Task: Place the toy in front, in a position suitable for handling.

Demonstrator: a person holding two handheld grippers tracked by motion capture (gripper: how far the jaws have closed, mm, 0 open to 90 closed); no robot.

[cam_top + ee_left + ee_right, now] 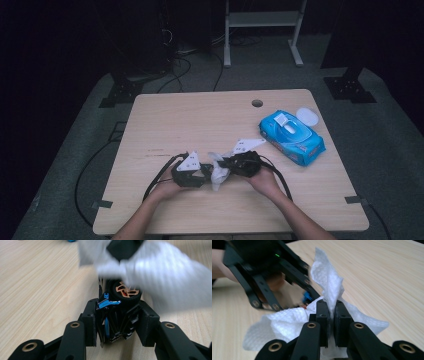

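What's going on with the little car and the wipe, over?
Left gripper shut on small black toy car with orange wheel hubs. Right gripper shut on white textured wipe, at the car. Blue wipes pack apart, nothing blocking.

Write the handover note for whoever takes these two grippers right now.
Left gripper: shut on a small black toy car with blue trim and an orange-rimmed wheel, held low over the table at the near edge.
Right gripper: shut on a white wipe, which is bunched against the car.
Blue wipe pack: on the table to the right, lid open.
Done: wipe pulled from somewhere and in hand, car picked up, the two brought together.
Left: probably wiping over the car; how much is already cleaned cannot be told. Then set car and wipe down.
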